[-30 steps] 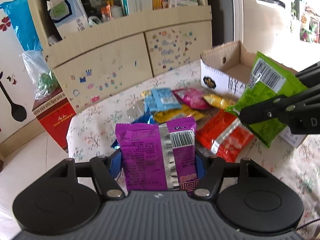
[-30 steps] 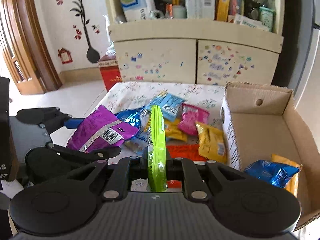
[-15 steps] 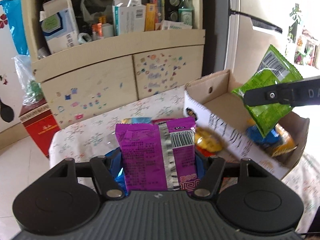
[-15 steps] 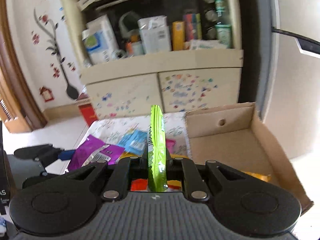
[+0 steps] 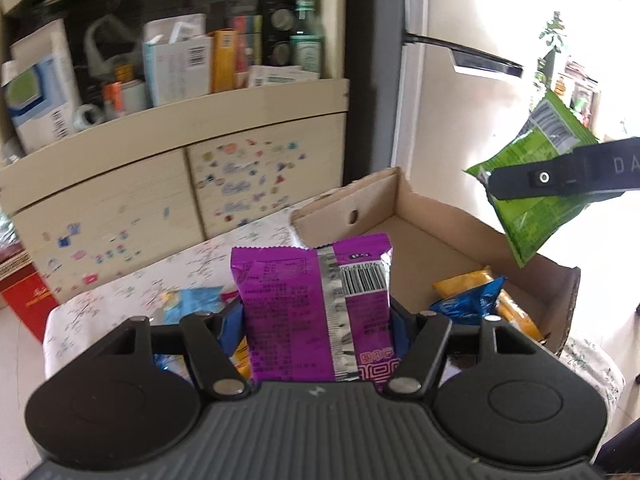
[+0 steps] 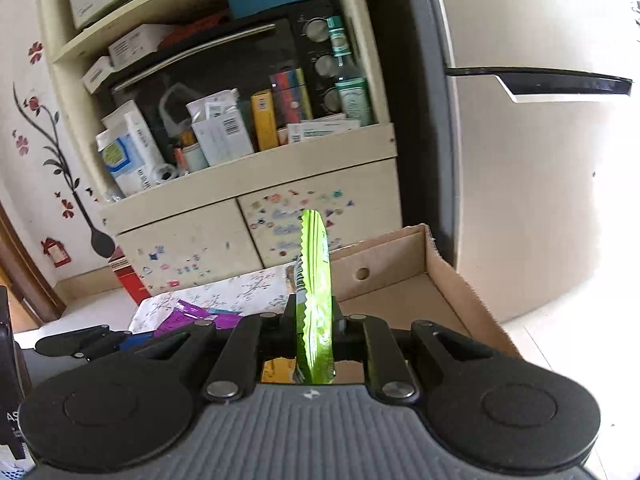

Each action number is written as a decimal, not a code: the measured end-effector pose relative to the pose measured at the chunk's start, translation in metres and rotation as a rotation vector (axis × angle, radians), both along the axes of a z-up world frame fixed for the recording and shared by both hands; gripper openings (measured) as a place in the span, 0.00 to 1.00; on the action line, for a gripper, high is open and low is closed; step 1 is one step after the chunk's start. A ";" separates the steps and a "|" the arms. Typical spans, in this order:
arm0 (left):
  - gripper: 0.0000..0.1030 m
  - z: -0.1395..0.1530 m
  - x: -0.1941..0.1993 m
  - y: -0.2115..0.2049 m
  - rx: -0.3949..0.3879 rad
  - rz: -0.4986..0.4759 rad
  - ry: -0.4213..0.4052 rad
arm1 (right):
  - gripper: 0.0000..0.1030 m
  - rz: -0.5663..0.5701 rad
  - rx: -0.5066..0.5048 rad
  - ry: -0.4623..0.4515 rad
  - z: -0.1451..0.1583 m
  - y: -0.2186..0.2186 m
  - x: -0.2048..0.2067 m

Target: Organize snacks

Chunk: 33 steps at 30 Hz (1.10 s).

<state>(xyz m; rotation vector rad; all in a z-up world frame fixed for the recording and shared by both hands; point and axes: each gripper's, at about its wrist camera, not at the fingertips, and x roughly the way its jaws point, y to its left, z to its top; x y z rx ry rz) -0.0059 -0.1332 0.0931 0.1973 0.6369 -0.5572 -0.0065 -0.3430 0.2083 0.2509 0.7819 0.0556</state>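
While the left tongs (image 5: 318, 320) clamp a purple packet (image 5: 316, 308), the right tongs (image 6: 314, 320) pinch a green packet (image 6: 316, 280) edge-on.

- Left gripper (image 5: 318, 316) fingers (image 5: 230, 326) clamp purple snack packet (image 5: 316, 312), upright.
- Right gripper (image 5: 496, 184) holds green packet (image 5: 532, 220) above cardboard box (image 5: 432, 236).
- Box contains blue packet (image 5: 468, 304).

A purple foil snack packet (image 5: 316, 312) stood upright, held above the table. A green snack packet (image 5: 528, 184) hung tilted above the open brown cardboard box (image 5: 436, 236), where blue (image 5: 468, 304) and yellow packets (image 5: 460, 280) lay.
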 end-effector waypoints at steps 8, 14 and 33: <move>0.65 -0.005 0.017 -0.035 0.008 -0.061 0.015 | 0.15 -0.049 -0.037 0.040 -0.008 -0.015 0.009; 0.65 -0.006 0.030 -0.060 0.001 -0.095 0.019 | 0.16 -0.131 -0.047 0.062 -0.014 -0.034 0.016; 0.93 -0.011 0.049 -0.093 0.011 -0.127 0.033 | 0.62 -0.294 0.059 0.145 -0.033 -0.061 0.027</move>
